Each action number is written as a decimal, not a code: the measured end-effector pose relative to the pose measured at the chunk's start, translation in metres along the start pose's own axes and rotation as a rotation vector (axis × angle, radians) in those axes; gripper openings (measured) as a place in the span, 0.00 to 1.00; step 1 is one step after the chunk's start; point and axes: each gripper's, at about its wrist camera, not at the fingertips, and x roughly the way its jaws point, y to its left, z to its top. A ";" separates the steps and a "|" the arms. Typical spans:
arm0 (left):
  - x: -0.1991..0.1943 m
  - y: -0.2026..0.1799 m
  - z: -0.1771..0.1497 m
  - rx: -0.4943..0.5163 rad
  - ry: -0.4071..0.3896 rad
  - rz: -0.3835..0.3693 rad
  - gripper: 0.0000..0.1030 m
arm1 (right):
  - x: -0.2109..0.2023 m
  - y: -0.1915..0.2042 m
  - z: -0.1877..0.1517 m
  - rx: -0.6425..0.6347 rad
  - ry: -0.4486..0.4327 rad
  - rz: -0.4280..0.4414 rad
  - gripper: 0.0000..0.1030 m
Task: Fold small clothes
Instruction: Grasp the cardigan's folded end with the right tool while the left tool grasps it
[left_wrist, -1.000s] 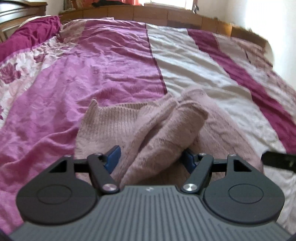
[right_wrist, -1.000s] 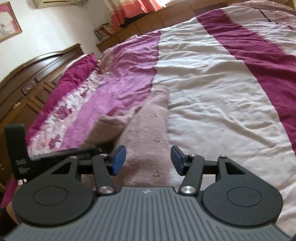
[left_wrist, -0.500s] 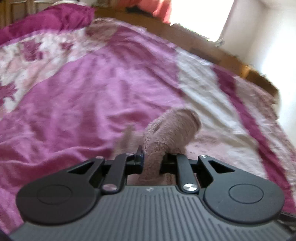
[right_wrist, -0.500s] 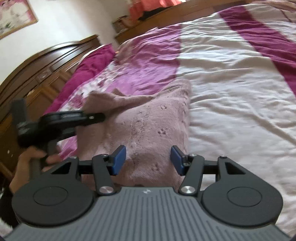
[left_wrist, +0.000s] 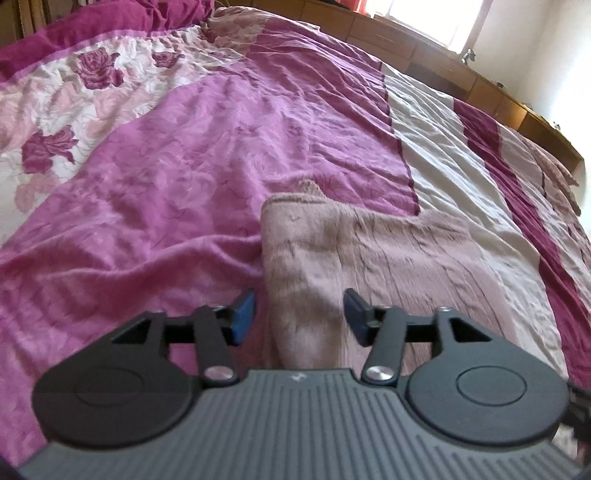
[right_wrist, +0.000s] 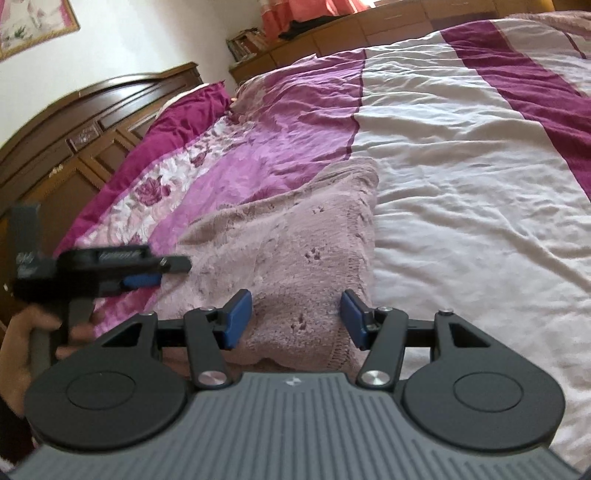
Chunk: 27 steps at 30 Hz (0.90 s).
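I see the dusty-pink knitted garment (left_wrist: 369, 258) lying folded flat on the bedspread, filling the lower centre and right of my left view; its left fold edge runs straight up. In my right view it (right_wrist: 288, 251) spreads across the centre, small eyelet patterns showing

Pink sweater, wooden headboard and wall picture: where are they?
Pink sweater (left_wrist: 369, 258), left wrist view, on its knitted top layer.
Wooden headboard (right_wrist: 74, 125), right wrist view, on its carved panel.
Wall picture (right_wrist: 33, 29), right wrist view, on its pink print.
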 end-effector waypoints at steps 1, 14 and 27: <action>-0.007 -0.001 -0.004 0.015 0.002 0.003 0.60 | -0.001 -0.001 0.000 0.009 -0.004 0.002 0.60; -0.018 0.005 -0.040 0.099 0.055 0.161 0.77 | 0.004 0.004 -0.011 -0.048 0.043 -0.024 0.60; -0.019 0.009 -0.029 -0.090 0.096 0.003 0.74 | 0.003 -0.029 0.020 0.143 0.033 0.049 0.83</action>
